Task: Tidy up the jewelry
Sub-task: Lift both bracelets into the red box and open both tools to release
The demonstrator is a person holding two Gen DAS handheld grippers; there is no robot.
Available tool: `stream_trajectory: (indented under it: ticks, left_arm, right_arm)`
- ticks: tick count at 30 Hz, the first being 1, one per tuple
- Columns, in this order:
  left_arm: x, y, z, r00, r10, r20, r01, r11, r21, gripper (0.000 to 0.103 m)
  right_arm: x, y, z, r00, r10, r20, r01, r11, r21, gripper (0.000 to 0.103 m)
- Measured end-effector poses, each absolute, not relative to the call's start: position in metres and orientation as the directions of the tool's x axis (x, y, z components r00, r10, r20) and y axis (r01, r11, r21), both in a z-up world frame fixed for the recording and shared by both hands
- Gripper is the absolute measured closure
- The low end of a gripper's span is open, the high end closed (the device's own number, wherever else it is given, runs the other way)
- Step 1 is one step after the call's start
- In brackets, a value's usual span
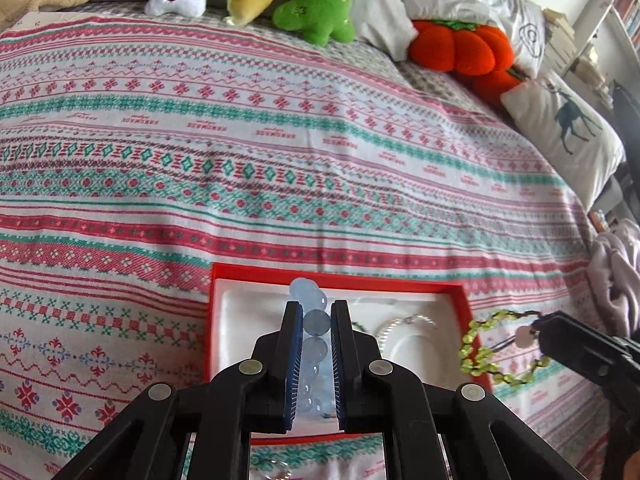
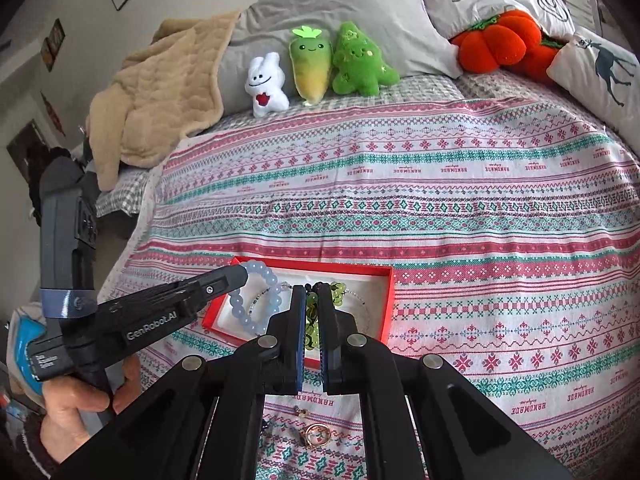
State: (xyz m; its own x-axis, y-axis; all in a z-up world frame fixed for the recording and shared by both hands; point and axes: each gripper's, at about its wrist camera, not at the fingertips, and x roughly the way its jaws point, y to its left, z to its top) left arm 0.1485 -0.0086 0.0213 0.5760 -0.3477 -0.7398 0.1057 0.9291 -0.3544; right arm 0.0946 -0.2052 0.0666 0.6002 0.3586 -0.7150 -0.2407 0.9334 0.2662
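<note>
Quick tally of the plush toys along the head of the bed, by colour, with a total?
White: 1, the white plush
Green: 2, the radish plush and the tree plush
Orange: 1, the pumpkin plush
Total: 4

**Bed, patterned spread — what's on it**

Bed (image 2: 480, 208) w/ striped spread. Red box (image 2: 387, 300) sits near front edge; gold ring (image 2: 318, 434) just in front. Back row — white plush (image 2: 267, 86), two green plushes (image 2: 340, 62), orange pumpkin plush (image 2: 496, 42), pillows, tan blanket (image 2: 156, 92).
</note>
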Motion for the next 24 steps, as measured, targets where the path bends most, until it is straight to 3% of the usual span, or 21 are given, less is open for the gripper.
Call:
stream_trajectory:
  ticks: [11, 18, 24]
  left_arm:
    - [0.155, -0.002, -0.004, 0.540, -0.302, -0.785, 0.058, 0.944, -0.323, 0.095]
    - [0.155, -0.006, -0.007, 0.539, -0.285, -0.793, 0.061, 0.952, -0.300, 0.094]
    - [0.156, -0.011, -0.006, 0.542, -0.264, -0.798, 0.085, 0.962, -0.261, 0.094]
  right_arm:
    - [0.117, -0.178, 0.051, 0.521, 0.459, -0.720, -0.306, 0.887, 0.345, 0.098]
    - [0.126, -0.183, 0.019, 0.477, 0.334, -0.813, -0.243, 0.939, 0.244, 0.098]
    - [0.133, -0.193, 0.009, 0.480, 0.266, -0.836, -0.205, 0.960, 0.188, 0.098]
